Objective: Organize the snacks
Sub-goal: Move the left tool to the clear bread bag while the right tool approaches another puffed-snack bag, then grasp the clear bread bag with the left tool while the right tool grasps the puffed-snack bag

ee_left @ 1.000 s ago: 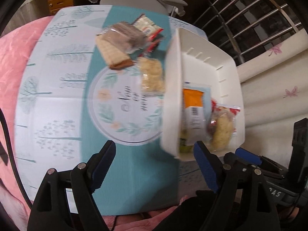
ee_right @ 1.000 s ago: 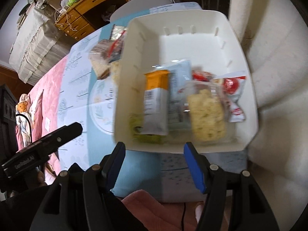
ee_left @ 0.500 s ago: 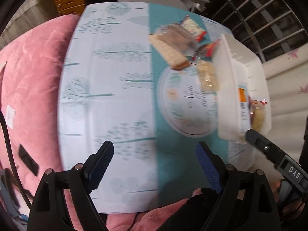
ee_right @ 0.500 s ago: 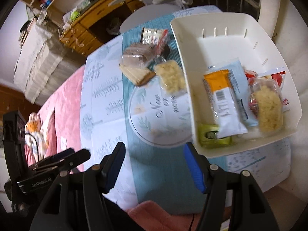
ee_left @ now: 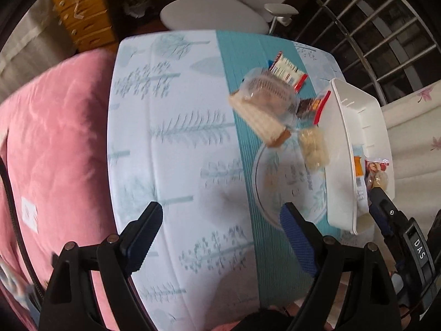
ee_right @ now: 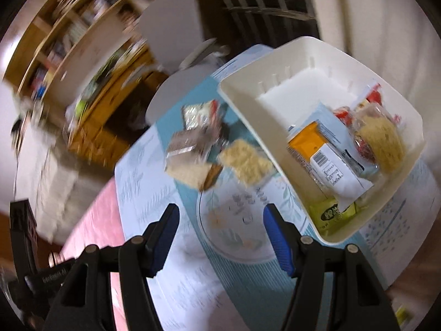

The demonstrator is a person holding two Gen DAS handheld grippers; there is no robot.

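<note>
A white basket [ee_left: 347, 127] stands at the table's right edge and holds an orange-and-white packet [ee_right: 322, 154], a green packet [ee_right: 330, 215], a pale cracker pack [ee_right: 383, 143] and red wrappers [ee_right: 344, 115]. Left of the basket, loose snacks lie on the teal cloth: a wafer pack [ee_left: 259, 118], a clear-wrapped brown pack [ee_left: 270, 93], a red-and-white packet [ee_left: 286, 71], a dark packet [ee_left: 311, 107] and a second cracker pack [ee_left: 314, 146]. My left gripper [ee_left: 220, 237] hangs open over bare cloth, well left of the basket. My right gripper [ee_right: 222, 237] is open over the round print, beside the basket's near corner.
A pink blanket [ee_left: 55, 151] borders the table on the left. Beyond the far edge stand a white chair [ee_left: 215, 13] and wooden drawers [ee_left: 85, 22]. Window bars [ee_left: 372, 27] and white flowered fabric [ee_left: 413, 138] lie to the right. The right gripper's body [ee_left: 408, 242] sits by the basket.
My left gripper has swept left, away from the basket and out over the tree-print cloth. My right gripper swung left off the basket and rolled, so the basket now sits at its right.
</note>
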